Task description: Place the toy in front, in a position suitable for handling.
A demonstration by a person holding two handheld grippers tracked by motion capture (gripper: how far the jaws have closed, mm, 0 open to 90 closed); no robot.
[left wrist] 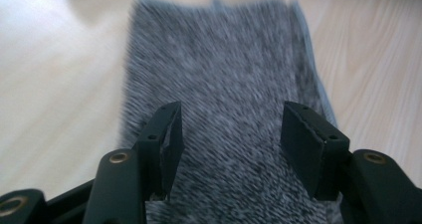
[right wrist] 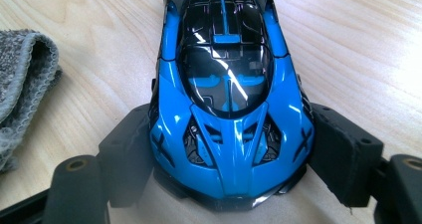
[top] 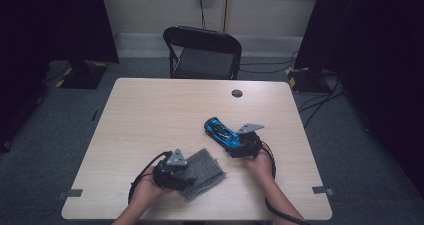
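A blue and black toy car lies on the wooden table, right of centre. My right gripper is shut on the car's near end, both pads pressed against its sides. A folded grey cloth lies near the table's front edge. My left gripper stands open over the near end of the cloth, its jaws spread with fabric beneath them. An edge of the cloth shows at the left of the right gripper view.
A small dark round disc sits on the table's far side. A black folding chair stands behind the table. Dark curtains and stands flank the room, with cables on the floor at the right.
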